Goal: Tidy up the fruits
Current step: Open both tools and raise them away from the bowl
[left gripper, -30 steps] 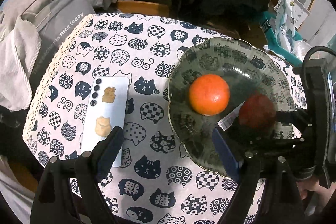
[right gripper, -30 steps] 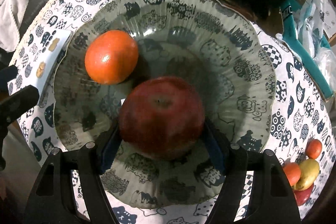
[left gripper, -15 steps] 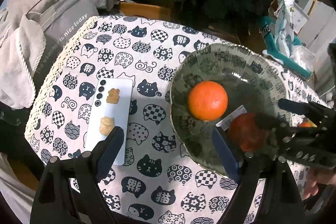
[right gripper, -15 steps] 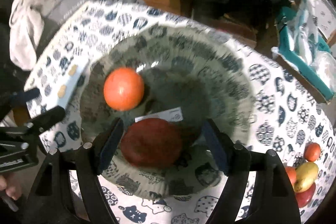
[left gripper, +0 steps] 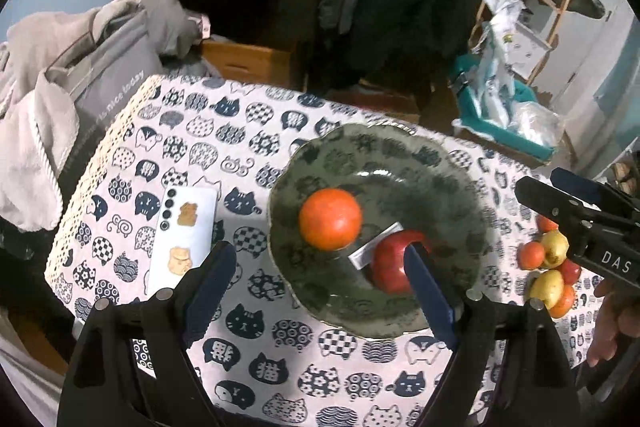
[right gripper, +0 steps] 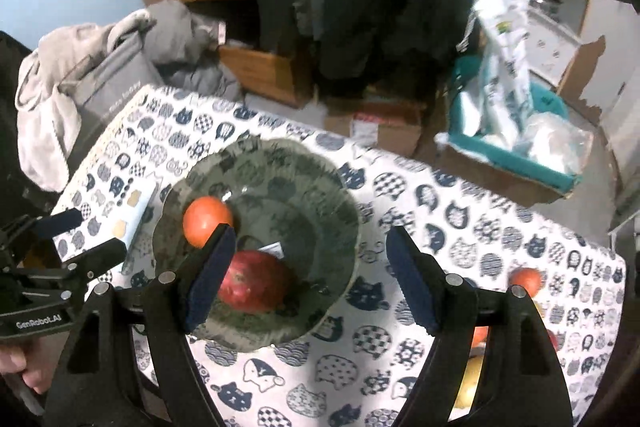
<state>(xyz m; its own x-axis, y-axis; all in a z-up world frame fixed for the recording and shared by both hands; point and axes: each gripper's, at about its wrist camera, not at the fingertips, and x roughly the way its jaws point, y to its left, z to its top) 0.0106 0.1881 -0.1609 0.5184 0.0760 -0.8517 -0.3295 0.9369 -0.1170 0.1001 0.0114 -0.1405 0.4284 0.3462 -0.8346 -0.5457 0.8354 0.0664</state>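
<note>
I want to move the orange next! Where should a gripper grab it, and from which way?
Probably straight down from above, fingers closing across the widest part of the orange. It sits round and free in the bowl, whose raised rim blocks a sideways approach. Keep a finger off the red apple close beside it.

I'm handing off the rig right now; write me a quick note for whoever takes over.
Left hand-held gripper: open, empty, above the table.
Right hand-held gripper: jaws have just been opening, nothing between them, above the table.
In the dish: an orange and a red apple, side by side, with a small white label next to the apple.
Left to do: a cluster of small fruits sits on the tablecloth, to the dish's right in the left wrist view.
</note>
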